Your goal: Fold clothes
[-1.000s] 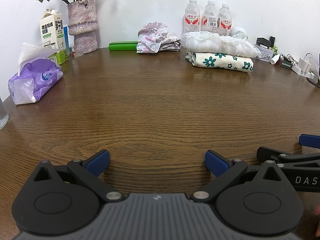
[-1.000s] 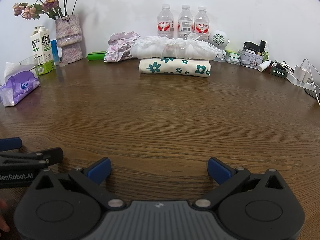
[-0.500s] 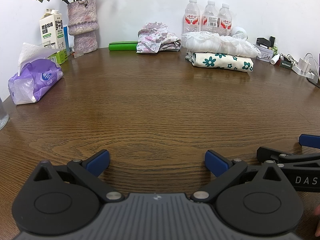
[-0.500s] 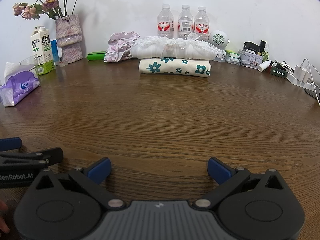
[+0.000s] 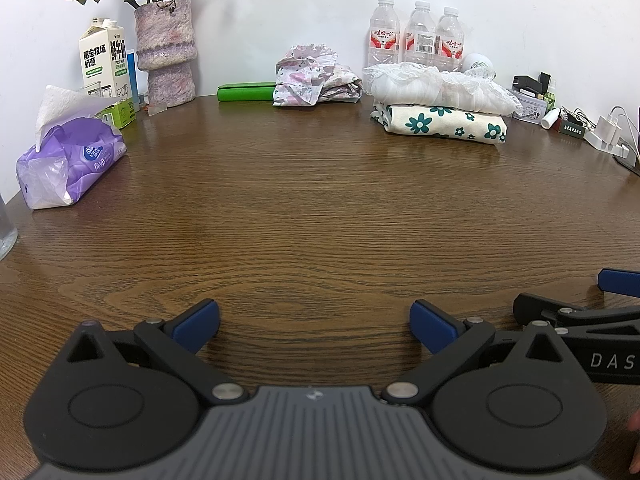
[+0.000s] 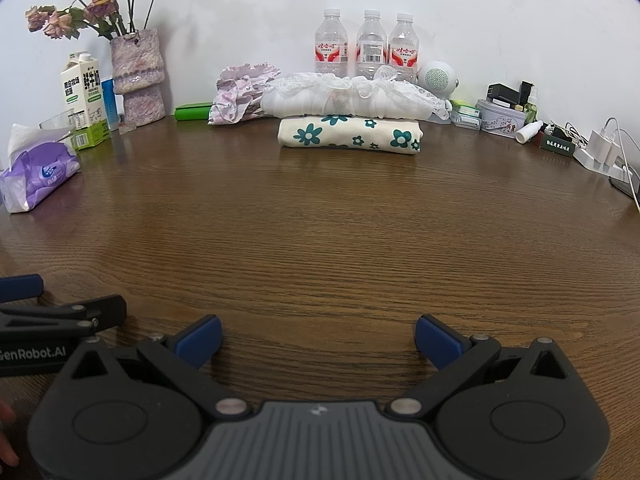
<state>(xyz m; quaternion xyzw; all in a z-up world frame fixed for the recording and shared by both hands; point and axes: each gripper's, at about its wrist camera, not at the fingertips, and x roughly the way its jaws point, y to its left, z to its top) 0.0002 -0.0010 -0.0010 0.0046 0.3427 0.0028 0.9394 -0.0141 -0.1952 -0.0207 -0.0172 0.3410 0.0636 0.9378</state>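
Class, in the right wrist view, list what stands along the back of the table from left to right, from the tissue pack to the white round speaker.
Tissue pack → milk carton → flower vase → green case → crumpled pink floral garment → three water bottles → white round speaker.

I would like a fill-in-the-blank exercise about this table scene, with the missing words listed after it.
1. The white lace garment lies on top of the folded cloth with ____ flowers.
2. Behind these clothes stand ____ water bottles.
3. The crumpled pink floral garment lies right beside a flat ____ box.
4. The left claw and the right claw are both ____.

Missing words: green; three; green; open
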